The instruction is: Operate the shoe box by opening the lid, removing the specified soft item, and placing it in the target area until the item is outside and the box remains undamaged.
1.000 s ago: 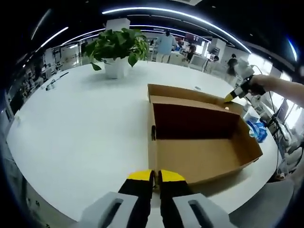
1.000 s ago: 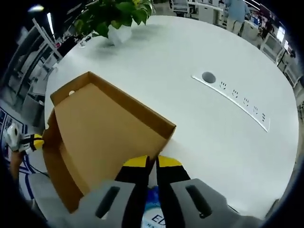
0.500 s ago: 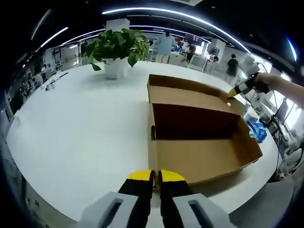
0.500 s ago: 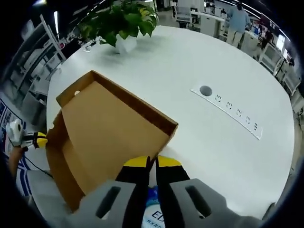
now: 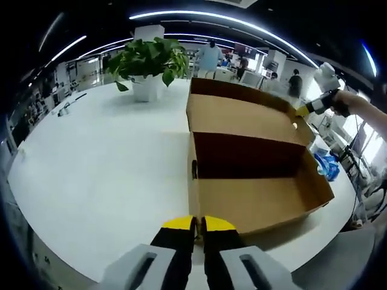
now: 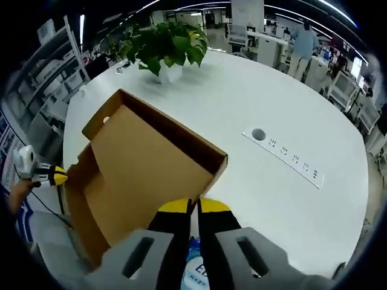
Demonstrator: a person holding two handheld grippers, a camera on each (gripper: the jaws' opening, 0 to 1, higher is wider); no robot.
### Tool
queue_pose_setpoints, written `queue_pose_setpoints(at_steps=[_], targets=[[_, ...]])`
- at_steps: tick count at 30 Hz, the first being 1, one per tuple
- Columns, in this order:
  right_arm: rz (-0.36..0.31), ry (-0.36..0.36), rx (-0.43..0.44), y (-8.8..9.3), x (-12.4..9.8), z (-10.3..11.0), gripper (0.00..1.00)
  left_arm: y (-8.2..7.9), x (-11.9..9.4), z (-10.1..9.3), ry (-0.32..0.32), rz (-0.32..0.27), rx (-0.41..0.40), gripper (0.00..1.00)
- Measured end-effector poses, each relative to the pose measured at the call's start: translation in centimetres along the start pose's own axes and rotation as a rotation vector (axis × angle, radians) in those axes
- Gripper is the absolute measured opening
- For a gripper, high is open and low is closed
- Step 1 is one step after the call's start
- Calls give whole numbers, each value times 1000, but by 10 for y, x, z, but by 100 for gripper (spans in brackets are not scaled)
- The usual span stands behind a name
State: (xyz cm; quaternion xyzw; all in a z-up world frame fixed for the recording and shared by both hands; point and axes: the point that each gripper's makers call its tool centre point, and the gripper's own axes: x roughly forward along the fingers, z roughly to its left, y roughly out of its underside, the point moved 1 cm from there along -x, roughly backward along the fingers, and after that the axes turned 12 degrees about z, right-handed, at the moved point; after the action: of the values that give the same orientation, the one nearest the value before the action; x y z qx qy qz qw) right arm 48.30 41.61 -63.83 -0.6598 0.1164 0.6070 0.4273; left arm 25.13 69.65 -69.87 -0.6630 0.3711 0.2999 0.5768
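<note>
A brown cardboard shoe box lies on the white table, its hinged lid lifted and tilted back. My right gripper comes in from the upper right and holds the lid's far corner. In the right gripper view the right gripper is shut over the lid's edge, and the lid spreads out below. My left gripper is shut with nothing in it, just short of the box's near corner; this left gripper also appears beyond the box. The near wall hides the box floor.
A potted plant stands at the far side of the table, and the plant is seen again beyond the lid. A socket strip and a round port are set into the table. A blue pack lies off the table's edge. People stand in the background.
The right gripper has risen with the lid, which has swung up and further back. The left gripper and the box body have stayed still.
</note>
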Motion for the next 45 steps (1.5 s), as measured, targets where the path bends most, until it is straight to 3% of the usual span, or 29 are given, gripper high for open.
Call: queue_pose_setpoints(at_steps=[17,29,39,45], targets=[[-111,79,-111,4,-33,20,1,0,0,0,-4,-12,3,4],[-192,109,-104,14,-44,31,1,1,0,0,0,-17,5,4],[-269,90,-56,28,-55,44,0,2,0,0,4,-20,13,4],[-296,128,-86,37,-60,55,0,1,0,0,1,-27,26,4]])
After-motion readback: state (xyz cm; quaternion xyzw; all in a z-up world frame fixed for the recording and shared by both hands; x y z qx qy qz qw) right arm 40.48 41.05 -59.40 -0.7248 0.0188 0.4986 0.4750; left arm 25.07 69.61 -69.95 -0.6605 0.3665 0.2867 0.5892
